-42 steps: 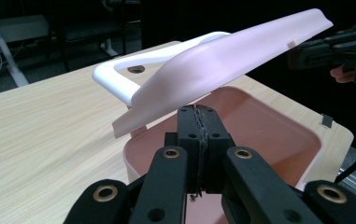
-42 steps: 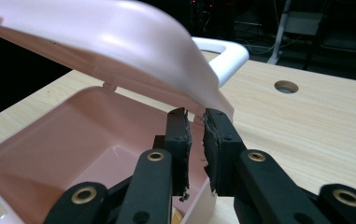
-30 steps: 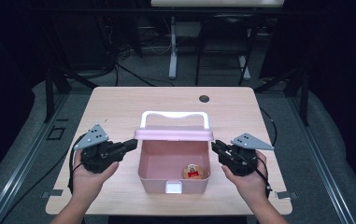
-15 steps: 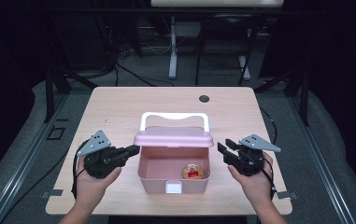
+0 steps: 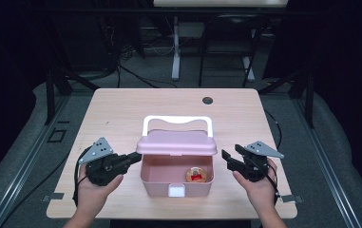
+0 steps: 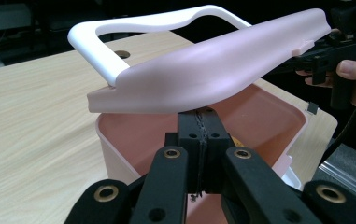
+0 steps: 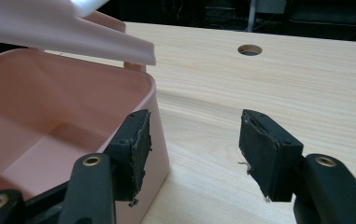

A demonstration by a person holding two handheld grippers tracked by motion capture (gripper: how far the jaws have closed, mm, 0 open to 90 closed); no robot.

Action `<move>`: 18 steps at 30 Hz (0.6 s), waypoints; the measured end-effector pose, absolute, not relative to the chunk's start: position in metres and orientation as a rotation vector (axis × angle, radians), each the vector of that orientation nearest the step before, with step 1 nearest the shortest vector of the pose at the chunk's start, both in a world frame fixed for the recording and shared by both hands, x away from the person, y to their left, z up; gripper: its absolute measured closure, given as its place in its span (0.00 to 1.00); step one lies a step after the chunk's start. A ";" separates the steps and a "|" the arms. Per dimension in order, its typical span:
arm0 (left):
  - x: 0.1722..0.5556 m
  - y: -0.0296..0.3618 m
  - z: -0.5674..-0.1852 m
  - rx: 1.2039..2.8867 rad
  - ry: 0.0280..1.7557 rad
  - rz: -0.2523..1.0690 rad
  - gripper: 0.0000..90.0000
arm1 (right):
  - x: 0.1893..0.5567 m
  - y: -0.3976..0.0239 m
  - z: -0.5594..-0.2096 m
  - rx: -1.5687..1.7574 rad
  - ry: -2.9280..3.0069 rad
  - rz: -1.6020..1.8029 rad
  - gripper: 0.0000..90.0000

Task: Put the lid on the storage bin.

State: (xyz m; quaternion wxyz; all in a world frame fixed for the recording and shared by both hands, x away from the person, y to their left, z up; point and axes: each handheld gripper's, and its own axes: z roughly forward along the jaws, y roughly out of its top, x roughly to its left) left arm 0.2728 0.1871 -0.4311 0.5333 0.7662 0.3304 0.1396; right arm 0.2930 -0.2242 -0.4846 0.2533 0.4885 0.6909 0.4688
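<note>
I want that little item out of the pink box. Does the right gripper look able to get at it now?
Probably yes. The right gripper is open beside the box, and the raised lid leaves the item uncovered from above, though the lid overhangs.

The half-raised pink plastic lid (image 5: 176,142) roofs the pink plastic box (image 5: 156,183) mid-frame; bare wooden tabletop (image 5: 121,109) lies free above and either side of me.

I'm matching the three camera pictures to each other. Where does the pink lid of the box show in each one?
High view: pink lid at centre, raised over the box.
Left gripper view: lid across the upper middle, above the shut left claw.
Right gripper view: lid at upper left.
Shared landmark: the round hole in the table.
</note>
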 end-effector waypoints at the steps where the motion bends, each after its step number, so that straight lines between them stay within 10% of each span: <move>1: 0.273 0.187 -0.432 1.822 0.787 0.333 0.99 | 0.293 -0.225 -0.486 1.328 1.880 1.268 0.46; 18: 0.263 0.187 -0.448 1.834 0.780 0.315 0.99 | 0.287 -0.228 -0.500 1.283 1.850 1.267 0.41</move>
